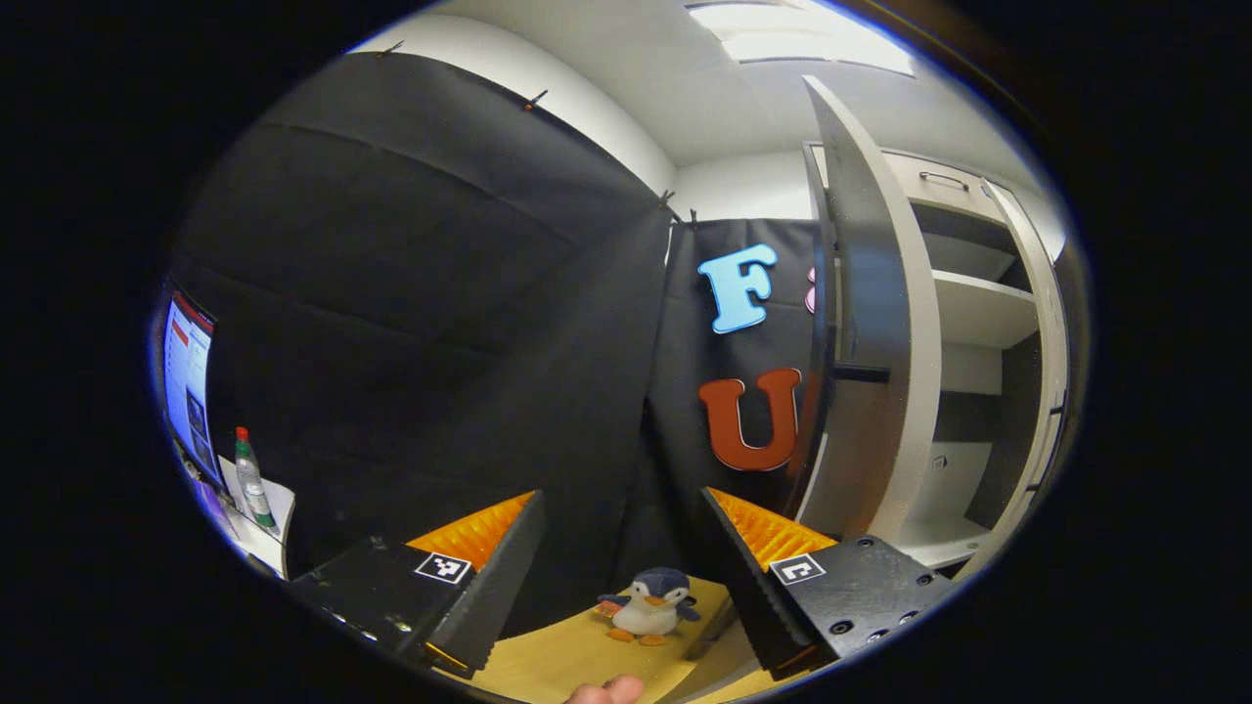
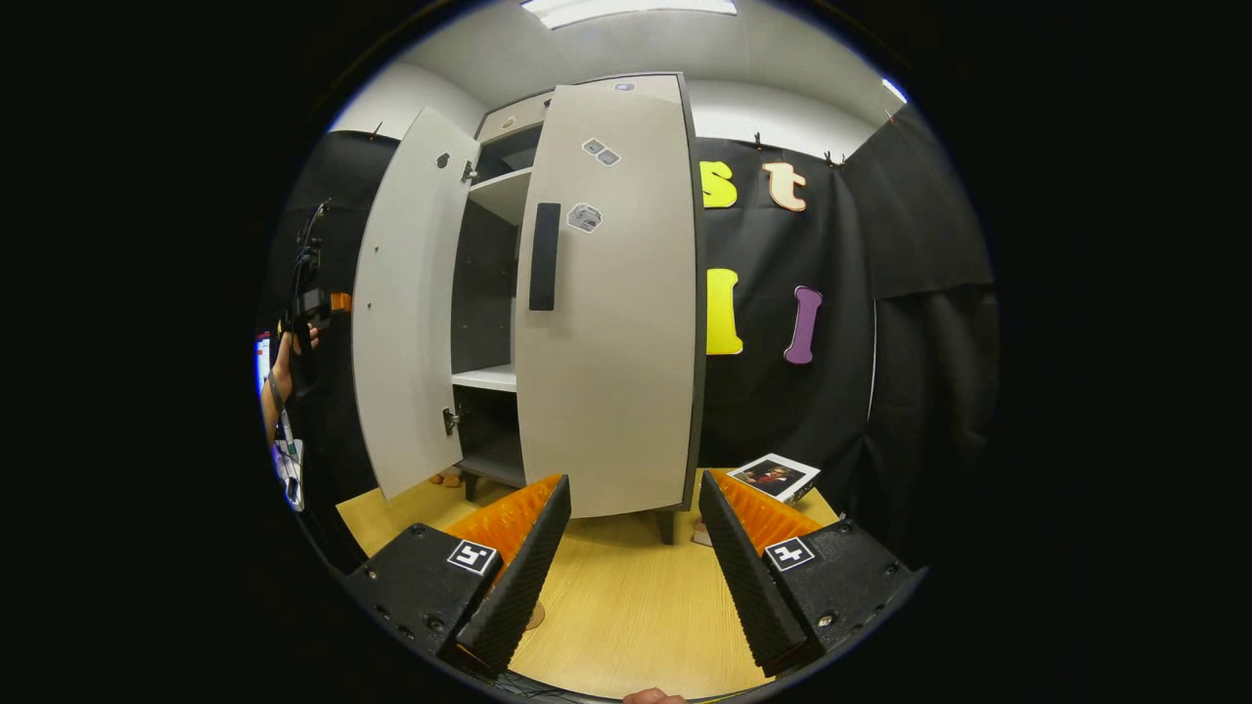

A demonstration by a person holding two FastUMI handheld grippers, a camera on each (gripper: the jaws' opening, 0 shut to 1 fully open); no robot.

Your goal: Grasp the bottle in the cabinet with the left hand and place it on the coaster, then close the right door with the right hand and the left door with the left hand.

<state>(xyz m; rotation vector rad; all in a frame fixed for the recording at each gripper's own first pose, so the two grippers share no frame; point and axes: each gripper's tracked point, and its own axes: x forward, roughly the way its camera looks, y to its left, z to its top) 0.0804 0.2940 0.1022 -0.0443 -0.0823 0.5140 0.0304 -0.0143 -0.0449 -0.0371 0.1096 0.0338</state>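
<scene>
Both claws gape wide and empty: right claw (image 2: 626,557) faces the nearly closed right door (image 2: 606,293), left claw (image 1: 621,567) beside the open left door (image 1: 866,323), likely to swing it.

Ceiling panel (image 1: 812,34) is glaring white at the top of both views, lighting the booth evenly. Cabinet (image 2: 606,293) is bending strongly toward the frame edges. Black cloth is reading dim. Focus is staying sharp; the wooden surface (image 2: 626,596) is showing soft shadows.
</scene>
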